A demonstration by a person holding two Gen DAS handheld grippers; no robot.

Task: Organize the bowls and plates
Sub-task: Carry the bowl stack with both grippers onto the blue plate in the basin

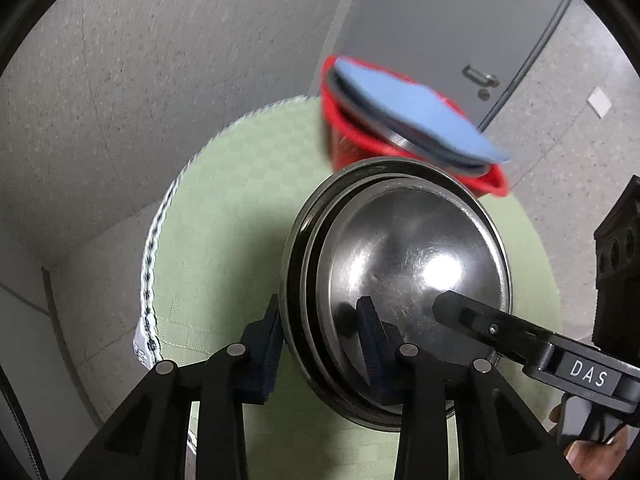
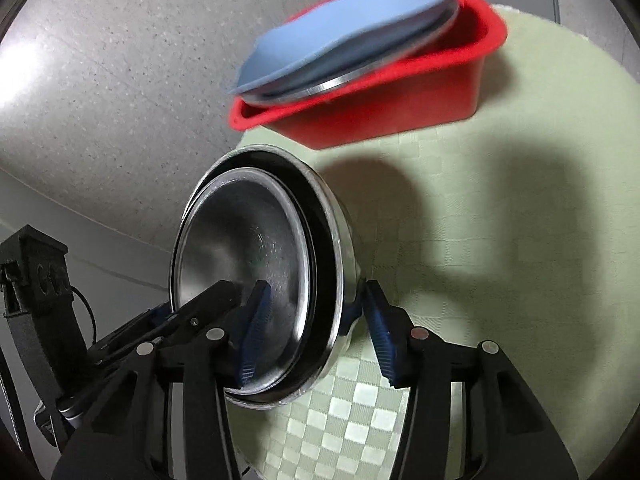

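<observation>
Nested steel bowls [image 1: 400, 264] are held tilted on edge above the green checked cloth [image 1: 224, 208]. My left gripper [image 1: 320, 348] is shut on their rim, one pad inside and one outside. My right gripper [image 2: 316, 332] is shut on the rim of the same bowls [image 2: 256, 264] from the other side; its finger [image 1: 472, 316] shows inside the bowl in the left wrist view. A red tub [image 2: 400, 92] at the far side of the round table holds steel and blue plates [image 2: 340, 36] that lean out over its rim.
The round table's edge [image 1: 156, 240] curves along the left, with grey speckled floor [image 1: 120, 80] beyond. A grey door [image 1: 460, 32] stands behind the red tub [image 1: 348, 136]. The cloth [image 2: 500, 240] extends to the right of the bowls.
</observation>
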